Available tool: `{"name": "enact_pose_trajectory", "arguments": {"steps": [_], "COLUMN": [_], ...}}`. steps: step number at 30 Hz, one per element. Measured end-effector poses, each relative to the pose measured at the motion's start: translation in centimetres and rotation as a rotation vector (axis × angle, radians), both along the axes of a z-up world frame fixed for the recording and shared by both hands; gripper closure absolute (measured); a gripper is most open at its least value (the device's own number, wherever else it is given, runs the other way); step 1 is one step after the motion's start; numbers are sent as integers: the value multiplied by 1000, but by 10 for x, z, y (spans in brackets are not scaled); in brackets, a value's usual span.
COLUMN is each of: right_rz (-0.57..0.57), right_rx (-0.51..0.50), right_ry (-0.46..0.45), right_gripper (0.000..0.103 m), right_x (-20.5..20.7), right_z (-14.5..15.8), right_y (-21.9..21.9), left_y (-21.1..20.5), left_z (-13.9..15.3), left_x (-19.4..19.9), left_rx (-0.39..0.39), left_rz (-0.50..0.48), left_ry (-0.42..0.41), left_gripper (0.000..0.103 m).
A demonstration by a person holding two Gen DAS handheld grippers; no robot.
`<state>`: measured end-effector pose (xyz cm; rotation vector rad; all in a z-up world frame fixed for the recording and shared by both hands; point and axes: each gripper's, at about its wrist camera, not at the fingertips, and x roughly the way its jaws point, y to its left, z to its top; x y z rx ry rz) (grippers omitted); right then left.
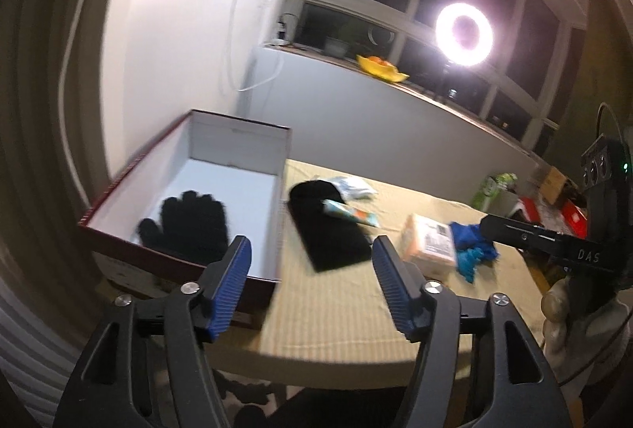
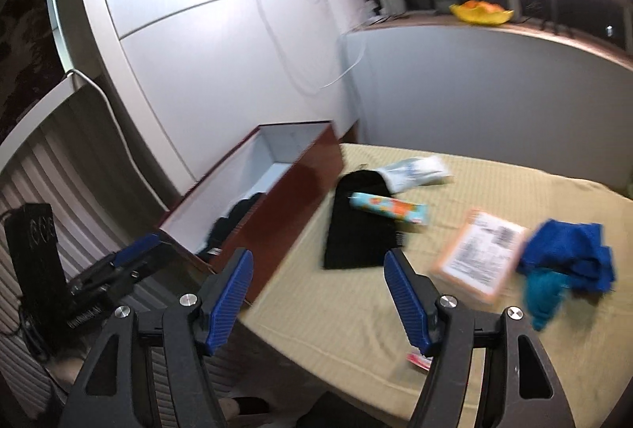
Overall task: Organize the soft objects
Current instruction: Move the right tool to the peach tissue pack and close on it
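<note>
A dark red box with a white inside stands at the table's left. A black glove lies in it. A black cloth lies beside the box, with a teal and orange tube across it. A blue cloth bundle lies at the right. My left gripper is open and empty above the table's near edge. My right gripper is open and empty too.
An orange packet with a white label lies next to the blue bundle. A white plastic packet lies behind the black cloth. The tan tablecloth covers the table. A ring light shines at the window.
</note>
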<state>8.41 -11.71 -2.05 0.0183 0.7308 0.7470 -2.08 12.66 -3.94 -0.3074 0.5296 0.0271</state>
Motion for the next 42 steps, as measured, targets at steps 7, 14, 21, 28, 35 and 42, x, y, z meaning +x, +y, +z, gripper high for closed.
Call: {"name": "enact_pose_trajectory", "arguments": {"steps": [7,14,21,28,35,42], "right_rz": [-65,-136,-153,-151,-163,-176], "right_rx": [29,47,111,145,156,203], "right_ry": [38,105,208,278,348,451], "right_gripper": [25,25,25,25,28,38], "right_x": [4,20,44,69,102,133], "right_z": [-9,-27,-47,-64,-85,-103], "right_y": [-65,-100,-111,-119,-111,-107], "left_y": [-29,-57,-79,-93,-115,-127], "left_z": [-3,-14,-28,-42,-58,-71], "left_x": [18,47,83,119,157,186], "left_rx": [-39,-71,-132,-158,-143,-140], "left_rz": [-92,-198,-294,-350,-438,-502], "left_ry": [24,78,132,179,245,310], "left_gripper": [39,39,39,39,39,39]}}
